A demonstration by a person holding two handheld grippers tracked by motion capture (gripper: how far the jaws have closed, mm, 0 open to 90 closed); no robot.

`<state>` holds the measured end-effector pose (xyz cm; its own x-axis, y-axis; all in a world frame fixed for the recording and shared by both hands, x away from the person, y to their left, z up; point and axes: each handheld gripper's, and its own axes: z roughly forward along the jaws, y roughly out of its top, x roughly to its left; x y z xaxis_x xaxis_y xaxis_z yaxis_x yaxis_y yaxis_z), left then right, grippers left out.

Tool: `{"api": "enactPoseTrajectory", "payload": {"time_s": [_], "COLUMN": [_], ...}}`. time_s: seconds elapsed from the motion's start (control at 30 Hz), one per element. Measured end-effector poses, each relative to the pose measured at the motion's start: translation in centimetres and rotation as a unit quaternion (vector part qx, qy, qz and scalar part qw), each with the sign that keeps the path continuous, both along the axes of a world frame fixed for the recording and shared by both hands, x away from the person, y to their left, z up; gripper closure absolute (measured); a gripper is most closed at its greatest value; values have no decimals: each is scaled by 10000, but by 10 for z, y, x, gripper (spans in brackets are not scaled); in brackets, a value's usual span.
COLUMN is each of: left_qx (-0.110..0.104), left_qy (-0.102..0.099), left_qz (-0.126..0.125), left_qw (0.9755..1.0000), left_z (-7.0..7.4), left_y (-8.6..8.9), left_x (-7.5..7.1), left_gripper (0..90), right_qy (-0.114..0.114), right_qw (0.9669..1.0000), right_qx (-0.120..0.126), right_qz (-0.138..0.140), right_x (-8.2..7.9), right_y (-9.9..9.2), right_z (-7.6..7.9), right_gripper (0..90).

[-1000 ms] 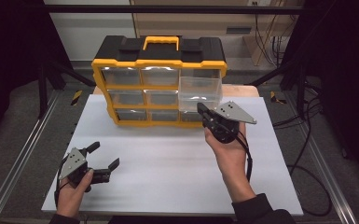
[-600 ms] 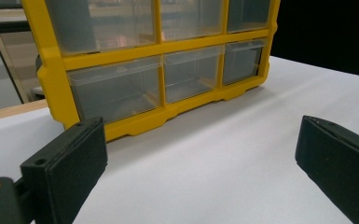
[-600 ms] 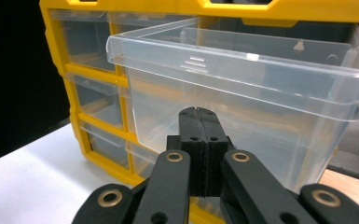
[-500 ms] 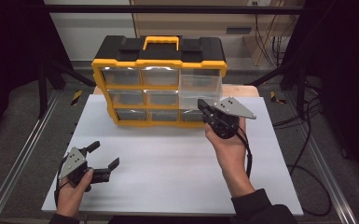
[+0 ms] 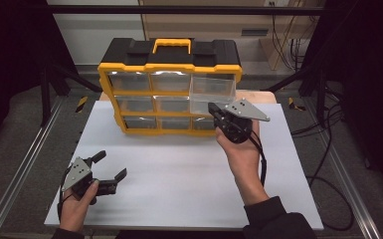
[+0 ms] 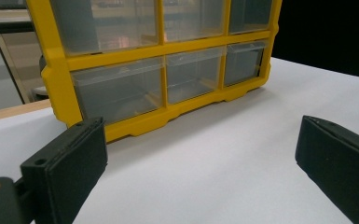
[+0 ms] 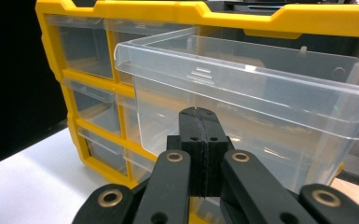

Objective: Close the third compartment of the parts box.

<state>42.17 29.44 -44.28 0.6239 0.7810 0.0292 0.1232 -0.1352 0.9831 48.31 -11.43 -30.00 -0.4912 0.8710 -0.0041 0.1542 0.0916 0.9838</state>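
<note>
1. Organizer box [image 5: 169,89]: yellow frame, black top, yellow handle, standing upright at the far side of the table [image 5: 179,169]. Its front faces the person and carries rows of clear drawers.
2. Clear drawer [image 5: 213,94]: large, see-through, at the upper right of the box front. It juts out of its slot toward the person while the other drawers sit flush. In the right gripper view the drawer [image 7: 261,107] looks empty, its rim standing well forward of the yellow frame.
3. Right claw [image 5: 213,107]: held up in the person's right hand [image 5: 241,154] directly in front of the jutting drawer, at its lower front wall. In the right gripper view the right claw [image 7: 198,116] has its two black jaws pressed together with nothing between them. Whether the tips touch the drawer front cannot be told.
4. Left claw [image 5: 110,167]: in the person's left hand [image 5: 77,204], low over the near left part of the table, well apart from the box. Jaws stand wide and hold nothing; in the left gripper view the left claw [image 6: 200,154] points at the bottom row of drawers.
</note>
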Motion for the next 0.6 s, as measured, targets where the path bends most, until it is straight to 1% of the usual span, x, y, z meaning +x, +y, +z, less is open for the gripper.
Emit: {"api": "enactPoseTrajectory", "payload": {"time_s": [0.17,0.33,0.6], "left_qx": [-7,-18,-26], "left_qy": [-2,-5,0], "left_qz": [-3,-7,-12], "left_qw": [10000,10000,10000], "left_z": [0,0,0], "left_y": [0,0,0], "left_x": [0,-1,-1], "left_gripper": [20,20,20], "right_qy": [42,81,64], "right_qw": [9999,9999,9997], "right_qx": [3,-10,6], "right_qz": [-91,-121,-227], "right_x": [3,6,15], "right_y": [-4,-4,-3], "right_z": [-1,-2,-2], "right_gripper": [900,900,900]}}
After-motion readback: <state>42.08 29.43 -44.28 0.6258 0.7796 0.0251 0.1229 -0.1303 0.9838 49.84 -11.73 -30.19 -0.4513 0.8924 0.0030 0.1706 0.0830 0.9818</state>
